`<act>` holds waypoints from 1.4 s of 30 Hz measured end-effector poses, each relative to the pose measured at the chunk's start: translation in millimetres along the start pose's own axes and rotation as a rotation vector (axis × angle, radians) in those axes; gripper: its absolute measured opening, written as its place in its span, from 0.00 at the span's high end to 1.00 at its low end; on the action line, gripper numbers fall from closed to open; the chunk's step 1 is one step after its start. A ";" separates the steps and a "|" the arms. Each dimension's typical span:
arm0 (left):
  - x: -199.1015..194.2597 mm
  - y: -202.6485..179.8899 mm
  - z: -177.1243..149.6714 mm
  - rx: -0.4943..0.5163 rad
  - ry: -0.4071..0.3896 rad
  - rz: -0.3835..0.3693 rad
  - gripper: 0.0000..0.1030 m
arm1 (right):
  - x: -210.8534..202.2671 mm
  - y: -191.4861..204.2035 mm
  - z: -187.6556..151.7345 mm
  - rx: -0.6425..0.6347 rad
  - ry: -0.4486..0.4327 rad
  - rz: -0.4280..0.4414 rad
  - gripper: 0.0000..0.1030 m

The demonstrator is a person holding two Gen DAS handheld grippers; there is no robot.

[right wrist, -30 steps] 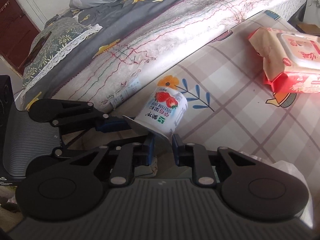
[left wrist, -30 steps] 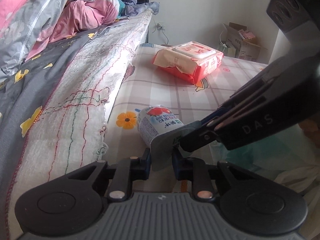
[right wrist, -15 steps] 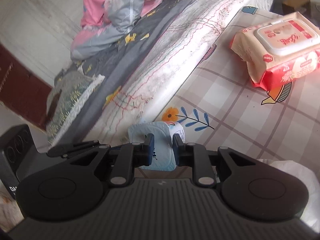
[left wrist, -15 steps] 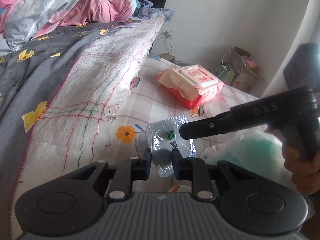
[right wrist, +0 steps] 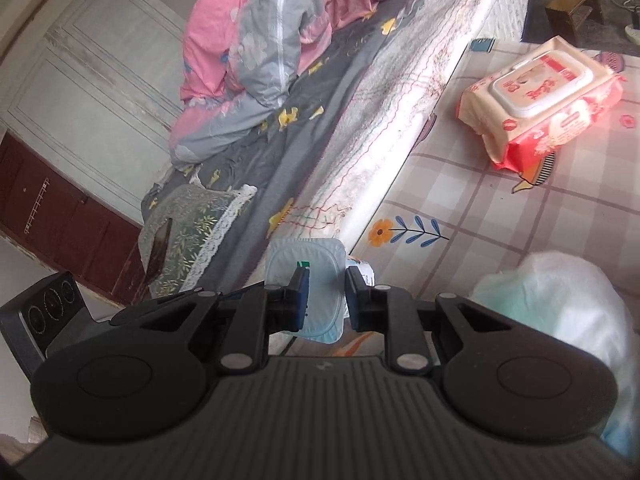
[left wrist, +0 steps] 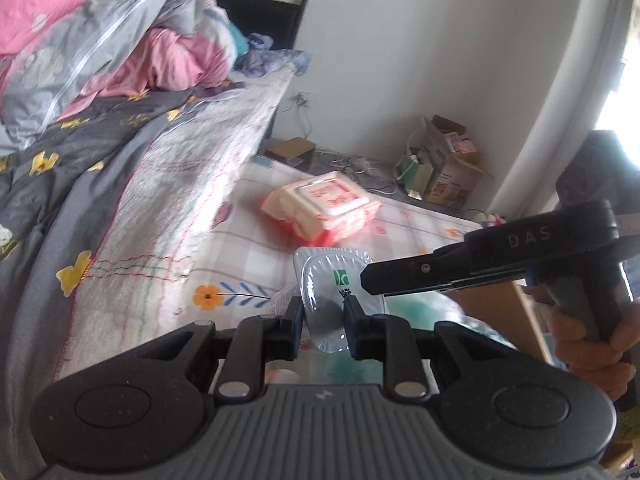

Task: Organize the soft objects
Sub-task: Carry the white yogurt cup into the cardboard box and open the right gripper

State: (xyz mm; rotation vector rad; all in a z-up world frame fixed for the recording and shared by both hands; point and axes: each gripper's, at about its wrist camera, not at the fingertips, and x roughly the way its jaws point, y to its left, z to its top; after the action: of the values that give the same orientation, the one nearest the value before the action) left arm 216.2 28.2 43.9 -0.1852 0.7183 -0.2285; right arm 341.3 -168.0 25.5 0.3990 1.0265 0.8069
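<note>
A small strawberry yogurt cup [left wrist: 334, 280] hangs above the checked tablecloth [left wrist: 248, 248], its foil lid facing the left wrist camera. My left gripper [left wrist: 323, 314] is shut on the cup's rim from below. My right gripper [left wrist: 366, 280] comes in from the right, held by a hand [left wrist: 592, 344], its jaws pinched together on the lid's edge. In the right wrist view the lid [right wrist: 308, 264] shows pale blue between the right gripper [right wrist: 326, 296] fingers, with the cup body mostly hidden behind it.
A red and cream wet-wipes pack [left wrist: 320, 210] [right wrist: 540, 108] lies farther back on the table. A white and teal plastic bag [right wrist: 560, 308] sits near the right. The bed's mattress [left wrist: 180, 200] and piled quilt [left wrist: 100, 52] border the left. Cardboard boxes [left wrist: 444, 160] stand by the wall.
Both grippers have risen with the cup, lifting it off the cloth. The cup has turned from lying on its side to showing its foil lid to the left camera.
</note>
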 end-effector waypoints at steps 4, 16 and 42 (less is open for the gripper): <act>-18.2 -42.9 -3.8 0.047 -0.003 -0.062 0.78 | -56.5 5.5 -25.2 0.027 -0.059 -0.018 0.82; -17.2 -206.2 -49.8 0.258 0.086 -0.309 0.78 | -254.7 -42.4 -158.2 0.241 -0.231 -0.174 0.81; 20.5 -246.6 -113.7 0.395 0.242 -0.221 0.71 | -210.5 -162.0 -236.0 0.512 -0.033 -0.181 0.79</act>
State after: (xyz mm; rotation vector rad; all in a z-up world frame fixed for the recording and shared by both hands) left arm 119.9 -223.9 7.5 0.1439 0.8773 -0.6047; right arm 143.3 -448.4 -65.9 0.7392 1.2164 0.3658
